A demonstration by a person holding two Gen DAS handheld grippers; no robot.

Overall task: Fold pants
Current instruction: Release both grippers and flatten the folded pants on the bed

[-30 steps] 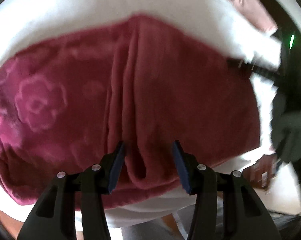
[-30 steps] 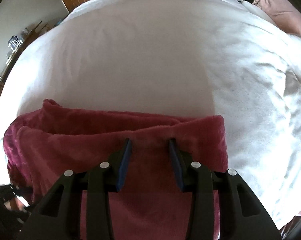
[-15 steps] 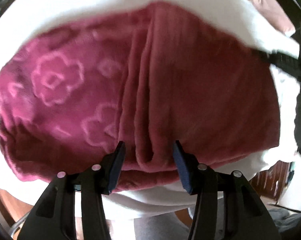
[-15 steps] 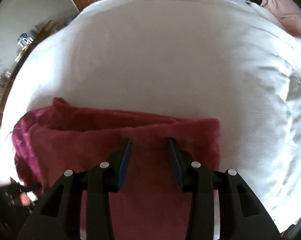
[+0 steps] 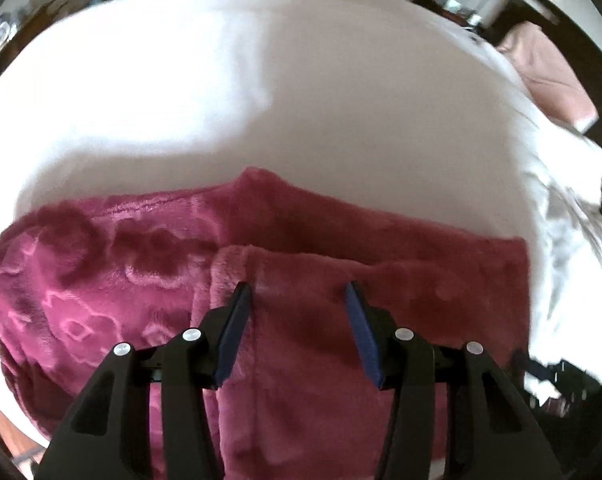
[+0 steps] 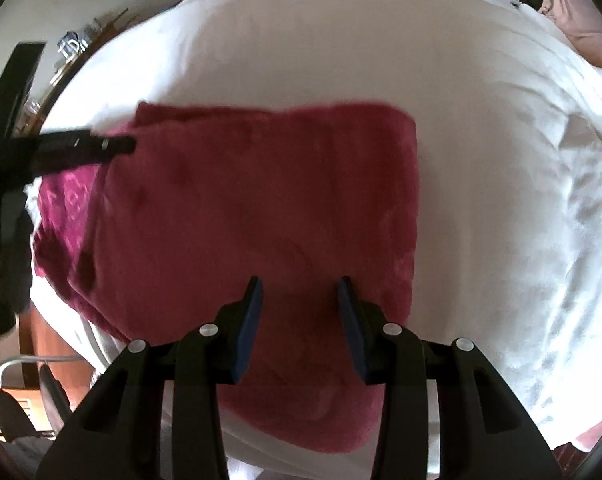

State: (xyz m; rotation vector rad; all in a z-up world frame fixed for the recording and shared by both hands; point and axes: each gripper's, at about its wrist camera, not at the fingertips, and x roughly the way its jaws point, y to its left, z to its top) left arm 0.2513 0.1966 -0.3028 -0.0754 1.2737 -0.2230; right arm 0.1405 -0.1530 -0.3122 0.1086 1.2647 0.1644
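You've got one pair of pants point(image 5: 301, 248), dark red fleece, lying on one white bed point(image 5: 261, 92); one pink pillow point(image 5: 549, 76) sits at the upper right of the left wrist view, and the same pillow point(image 6: 581, 16) at the upper right of the right wrist view. Two grippers, one per hand. In the left view the pants fill the lower half of the frame: a patterned part w/ pale flower outlines at lower left, a plain folded layer over it from centre to right, its fuzzy edge running just above your finger tips. Your left gripper point(image 5: 299, 300) points forward over that plain layer, jaws apart w/ a clear gap, blue pads facing each other, nothing pinched between them; can't tell if the tips touch the cloth. In the right view the pants point(image 6: 253, 216) read as a rough rectangle across the centre, plain side up, patterned bit peeking out at the left edge, bed showing on the top, right and bottom sides. Your right gripper point(image 6: 299, 298) hangs over the near part of the pants at bottom centre, jaws likewise parted and holding nothing. The left gripper point(image 6: 85, 148) also shows in that view, coming in from the left edge, tip at the pants' upper left corner.
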